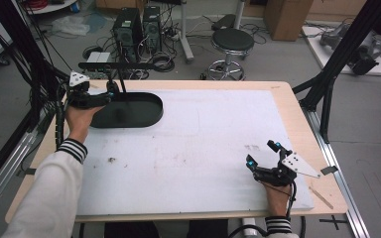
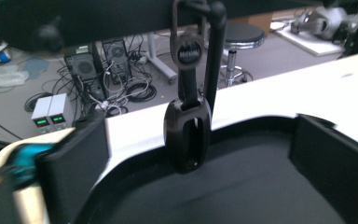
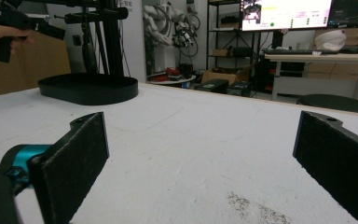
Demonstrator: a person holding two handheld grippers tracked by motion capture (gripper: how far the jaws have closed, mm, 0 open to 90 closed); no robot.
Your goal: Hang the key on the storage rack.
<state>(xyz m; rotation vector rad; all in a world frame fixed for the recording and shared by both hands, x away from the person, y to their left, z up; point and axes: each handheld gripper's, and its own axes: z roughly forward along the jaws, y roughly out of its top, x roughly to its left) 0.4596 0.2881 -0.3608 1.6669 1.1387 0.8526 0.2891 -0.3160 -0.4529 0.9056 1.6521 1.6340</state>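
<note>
White table (image 1: 193,148) (grippers (image 1: 265,157) seemingly open).

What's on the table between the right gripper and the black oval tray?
Nothing but bare white table cover between the right gripper and the black oval tray, in the high view.

1. I'm seeing even, soft indoor light in the high view; the white table cover (image 1: 193,148) is reading bright, with faint shadows
2. In the left gripper view, the white surface is blowing out to glare, and the near jaws are blurring at the bottom corners
3. In the right gripper view, a lit monitor (image 3: 286,13) is glowing, and the near jaws are looking soft
</note>
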